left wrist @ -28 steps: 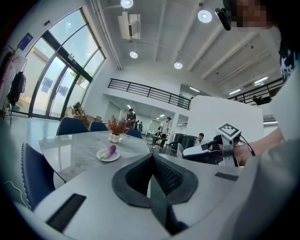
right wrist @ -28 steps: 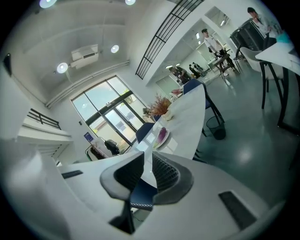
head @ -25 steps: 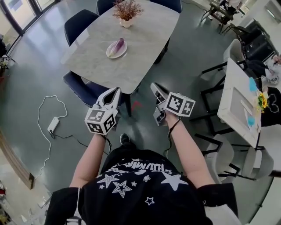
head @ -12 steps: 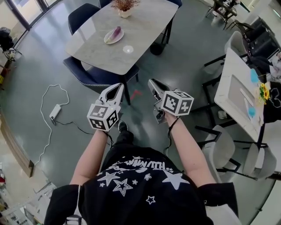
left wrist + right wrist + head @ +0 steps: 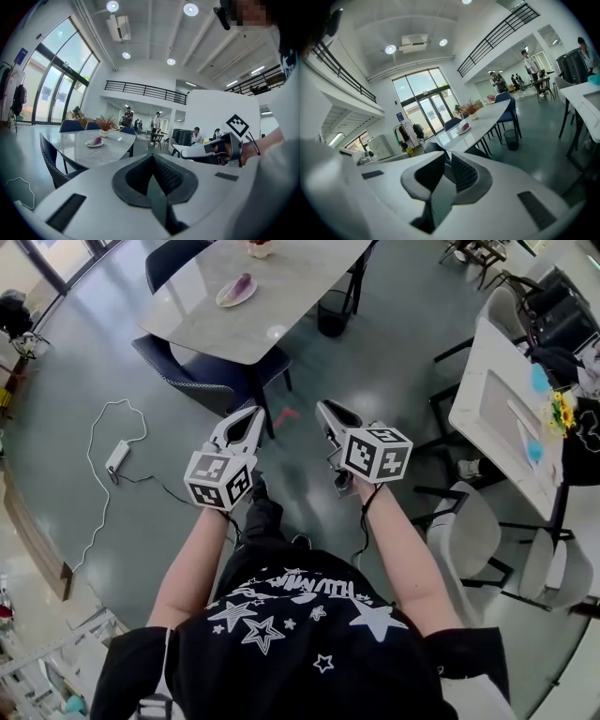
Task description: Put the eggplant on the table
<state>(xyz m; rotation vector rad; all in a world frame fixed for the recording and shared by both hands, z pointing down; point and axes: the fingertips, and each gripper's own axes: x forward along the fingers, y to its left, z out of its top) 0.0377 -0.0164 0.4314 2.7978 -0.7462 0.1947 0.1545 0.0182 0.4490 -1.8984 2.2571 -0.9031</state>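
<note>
Black T-shirt (image 5: pixel 300 652) with white stars, white left tool (image 5: pixel 254 412), white right tool (image 5: pixel 323 408)

Table (image 5: pixel 281 287): far ahead of the person.
Plate (image 5: pixel 228 298): on the table, toward its left side.
Eggplant (image 5: pixel 242 284): on the plate.
Chair (image 5: pixel 192 367): tucked in at the table's near edge.
Bin (image 5: pixel 330 320): on the floor, just right of the table.
Cord (image 5: pixel 94 442): on the floor, left of the person.
Left gripper (image 5: pixel 248 415) and right gripper (image 5: pixel 324 409): side by side over the floor, well apart from the table.

Tall windows (image 5: pixel 56 84) light a grey floor (image 5: pixel 394 371), marble table (image 5: pixel 281 287) and dark chairs (image 5: pixel 197 379).
</note>
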